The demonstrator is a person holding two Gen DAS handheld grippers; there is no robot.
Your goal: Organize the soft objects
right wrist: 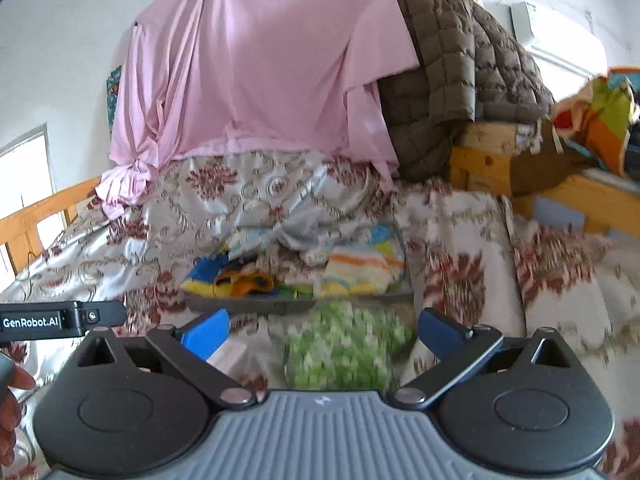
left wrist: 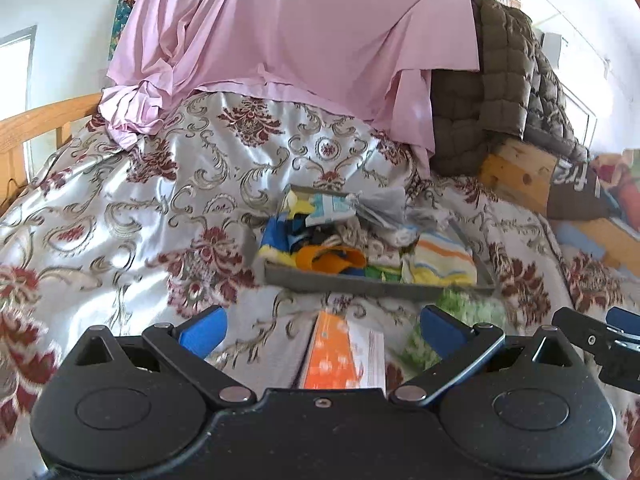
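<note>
Blue pads stand wide apart on my right gripper (right wrist: 324, 332), with nothing between them; the green-and-white cloth (right wrist: 344, 348) lies on the bedspread (right wrist: 472, 240) just ahead, inside the gap but untouched as far as I can tell, and badly blurred. My left gripper (left wrist: 323, 330) is equally spread and holds nothing; an orange-and-white folded piece (left wrist: 344, 360) sits just beside its base. I judge the green cloth light, limp and likely to sag or unfold, so I would pinch a bunched fold near its middle rather than an edge. Beyond both lies the grey tray (left wrist: 360, 282), already heaped with a striped towel (left wrist: 440, 260) and other colourful fabrics, near the cloth's far edge.
</note>
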